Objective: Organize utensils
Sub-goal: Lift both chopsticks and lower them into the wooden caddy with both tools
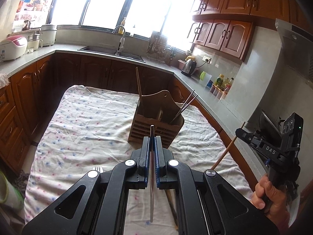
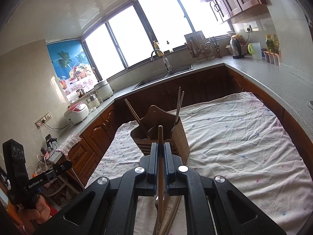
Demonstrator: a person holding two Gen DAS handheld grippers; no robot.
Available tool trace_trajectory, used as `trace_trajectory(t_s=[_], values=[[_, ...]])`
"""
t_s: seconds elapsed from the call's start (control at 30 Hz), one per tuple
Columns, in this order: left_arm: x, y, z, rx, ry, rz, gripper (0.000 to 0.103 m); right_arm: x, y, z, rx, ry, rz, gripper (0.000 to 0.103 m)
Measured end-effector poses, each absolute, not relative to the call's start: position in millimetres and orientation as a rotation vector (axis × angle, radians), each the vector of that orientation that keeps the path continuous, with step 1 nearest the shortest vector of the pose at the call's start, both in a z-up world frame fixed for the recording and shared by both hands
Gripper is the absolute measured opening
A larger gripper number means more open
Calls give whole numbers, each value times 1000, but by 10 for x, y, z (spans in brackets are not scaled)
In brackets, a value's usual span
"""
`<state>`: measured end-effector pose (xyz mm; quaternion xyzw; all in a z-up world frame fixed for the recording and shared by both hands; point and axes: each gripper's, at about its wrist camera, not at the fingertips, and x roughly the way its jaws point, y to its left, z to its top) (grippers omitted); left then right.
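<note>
A wooden utensil holder (image 1: 156,125) (image 2: 162,137) stands on the cloth-covered table (image 1: 88,121) and holds a wooden chopstick (image 1: 139,87) at its left and metal chopsticks (image 1: 185,103) at its right. My left gripper (image 1: 152,141) is shut on a metal chopstick (image 1: 151,176) and holds it raised in front of the holder. My right gripper (image 2: 160,146) is shut on a wooden chopstick (image 2: 160,168), just before the holder; it also shows in the left wrist view (image 1: 244,135). A fork (image 1: 97,168) and more utensils (image 2: 170,215) lie on the cloth below.
Kitchen counters run around the table on three sides, with a sink (image 1: 109,51), a kettle (image 1: 188,66), a dish rack (image 1: 159,47), bottles (image 1: 223,82) and rice cookers (image 1: 11,48). A stove with a pan (image 1: 270,125) is at the right.
</note>
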<state>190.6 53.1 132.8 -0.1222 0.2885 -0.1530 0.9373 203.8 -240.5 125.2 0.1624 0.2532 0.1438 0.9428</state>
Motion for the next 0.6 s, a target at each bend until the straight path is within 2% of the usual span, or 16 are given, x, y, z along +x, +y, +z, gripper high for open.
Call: trace_trajectory(t_s=[0.3, 0.6], values=[[2114, 541, 1576, -252, 519, -306, 3, 2188, -2411, 1428, 330, 462, 290, 6], [2584, 531, 2045, -263, 396, -287, 3, 2588, -2469, 1829, 325, 347, 277, 6]])
